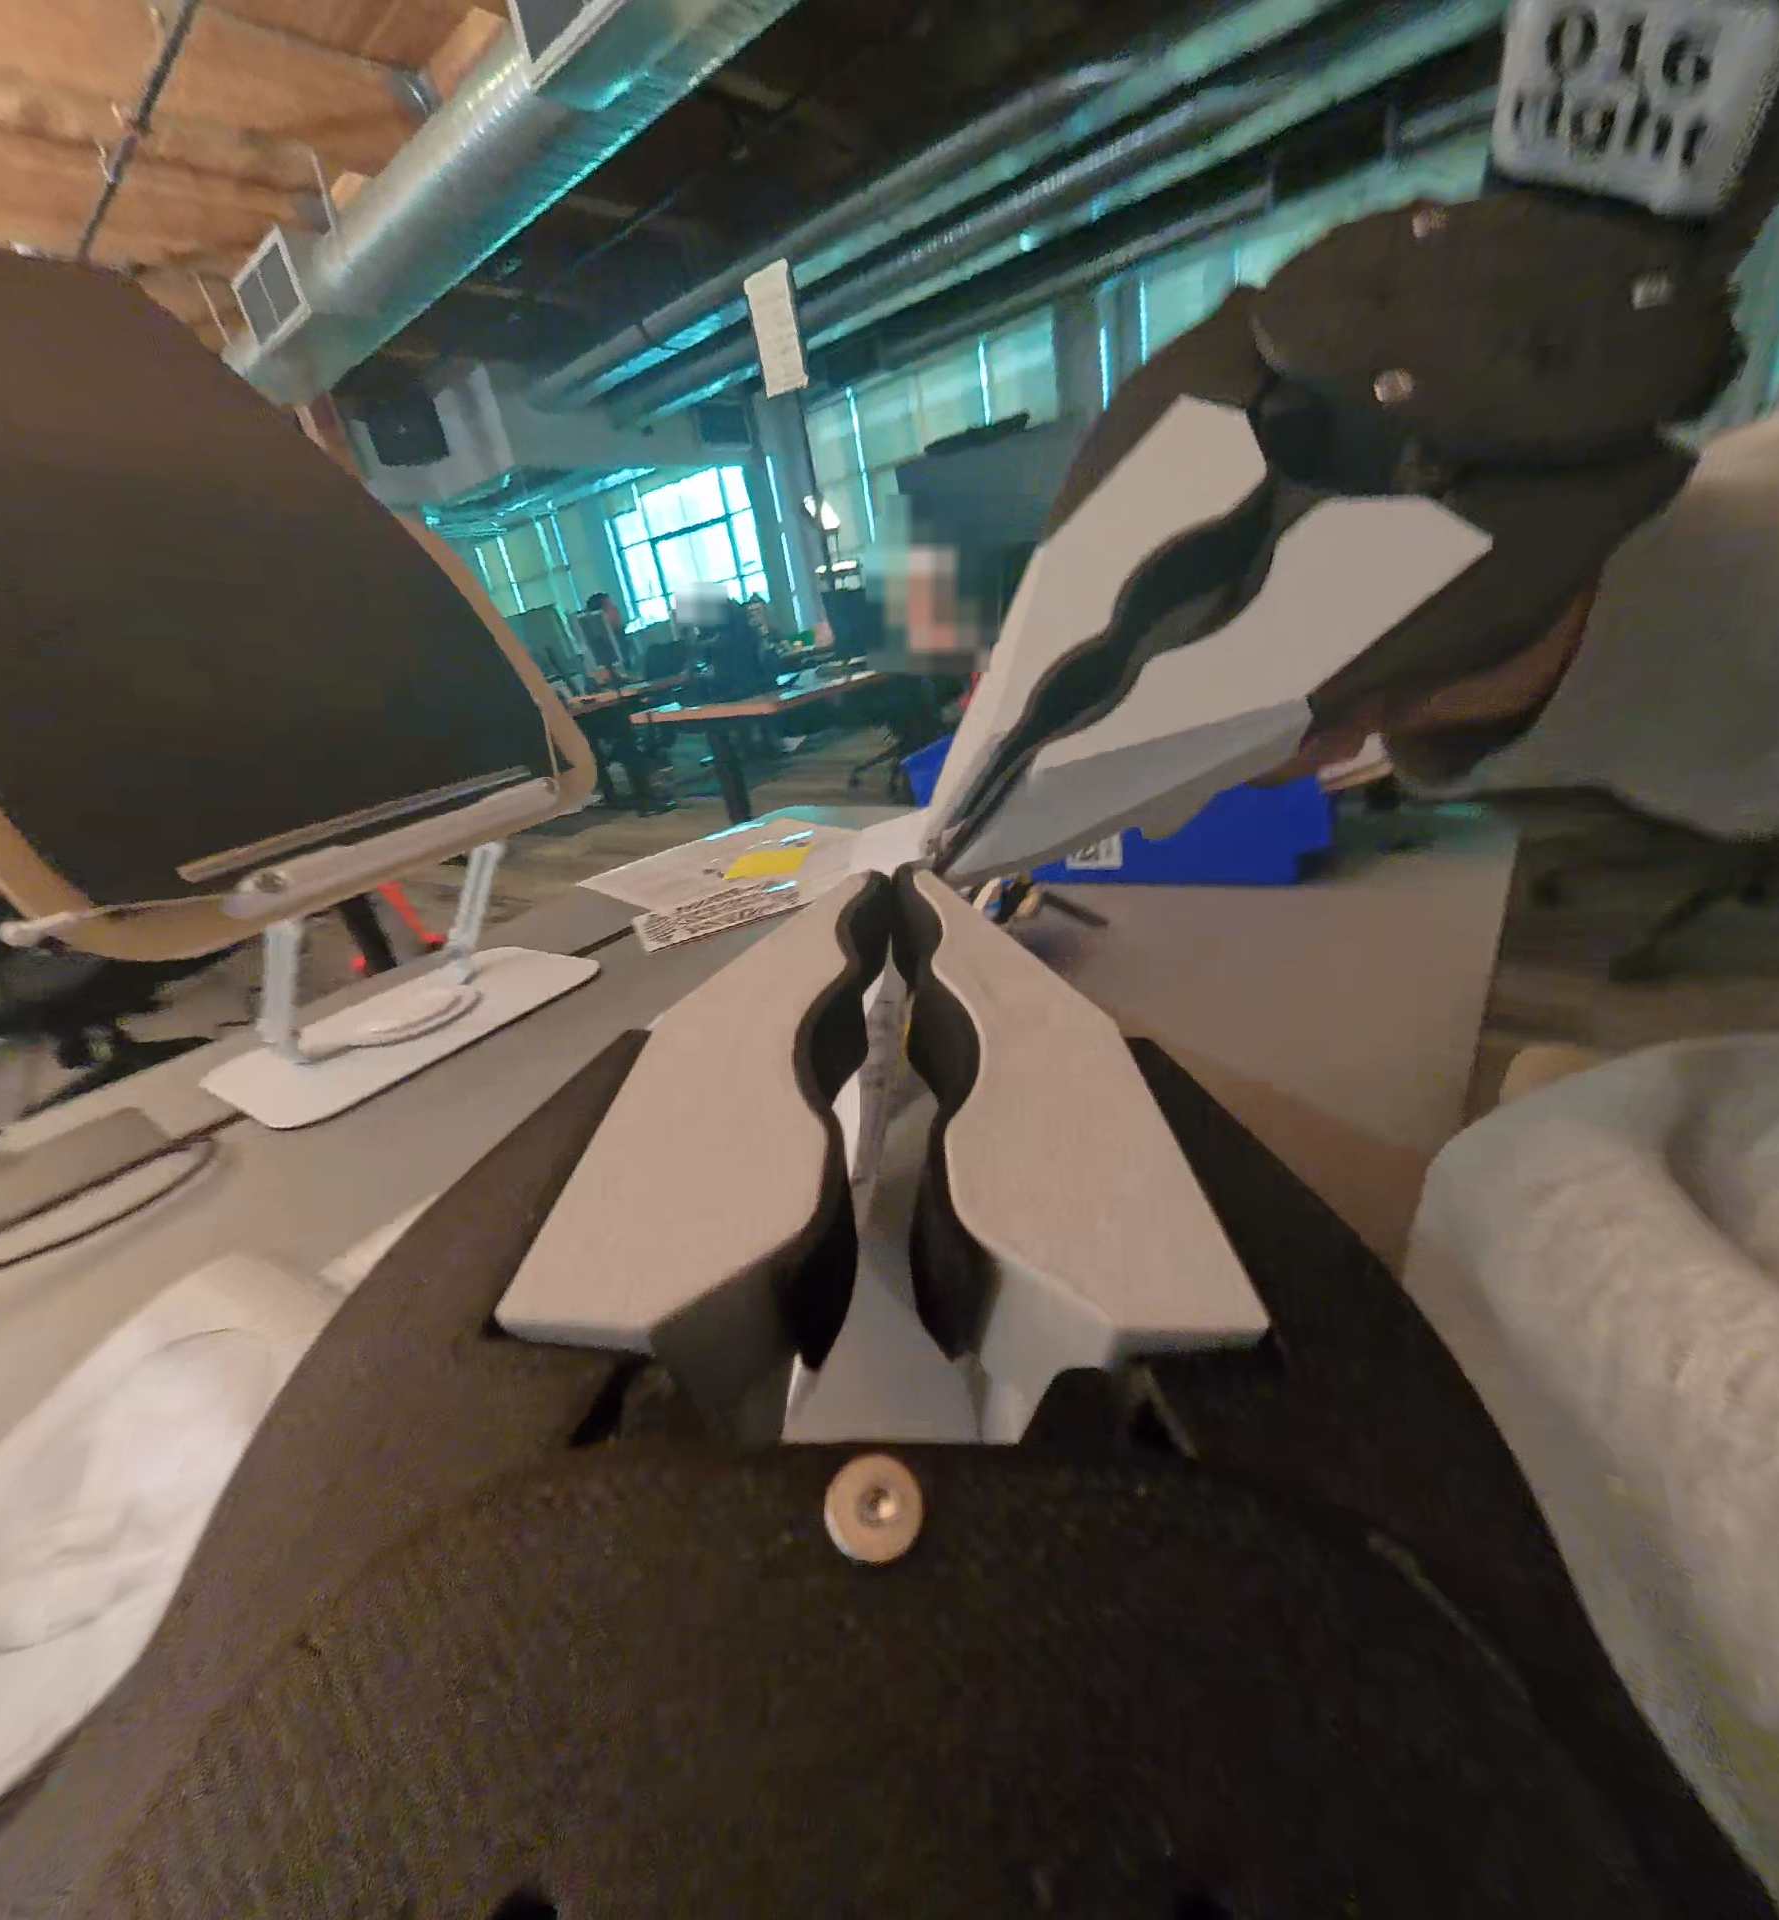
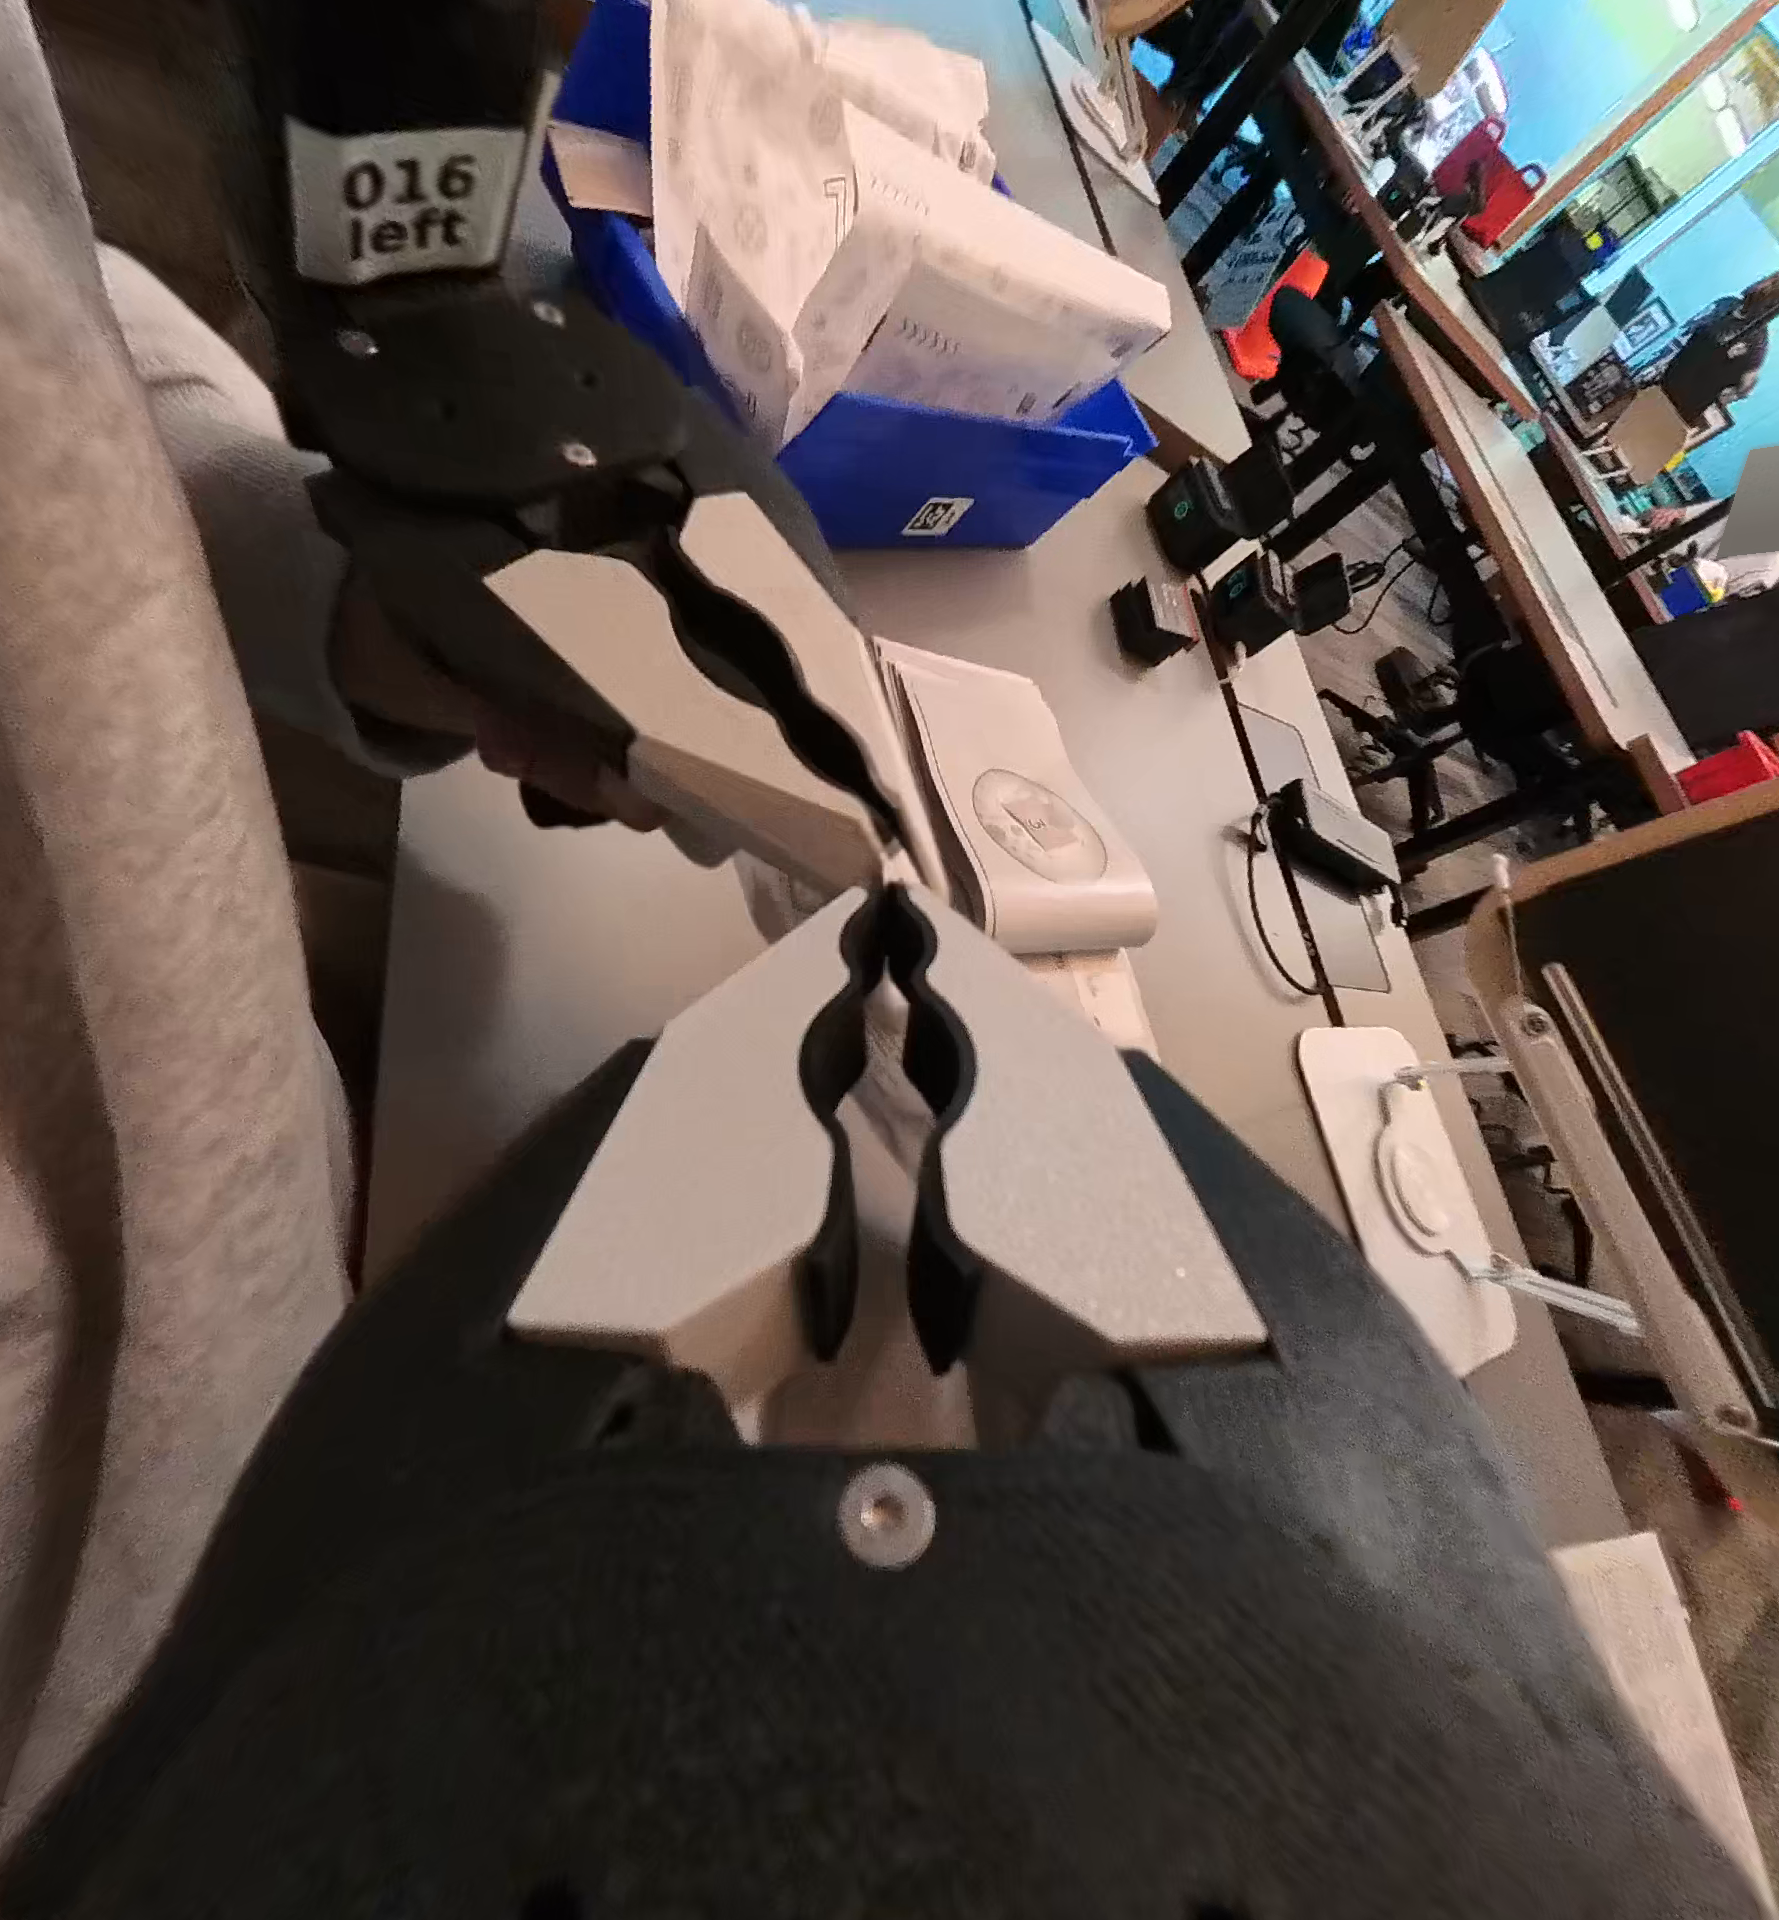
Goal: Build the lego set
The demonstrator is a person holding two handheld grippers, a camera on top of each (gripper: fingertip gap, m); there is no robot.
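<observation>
Two grippers, left gripper (image 1: 890, 883) and right gripper (image 2: 890, 899), pinch one paper bag (image 1: 887, 1023) before blue bin (image 2: 968, 473).

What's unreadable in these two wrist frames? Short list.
- What the left gripper and right gripper pinch: tips meet, fingers cover it in both views.
- Lego pieces: none visible; white bags fill the blue bin.
- Booklet: partly behind the left gripper.
- Paper sheet in left wrist view: too small and blurred.
</observation>
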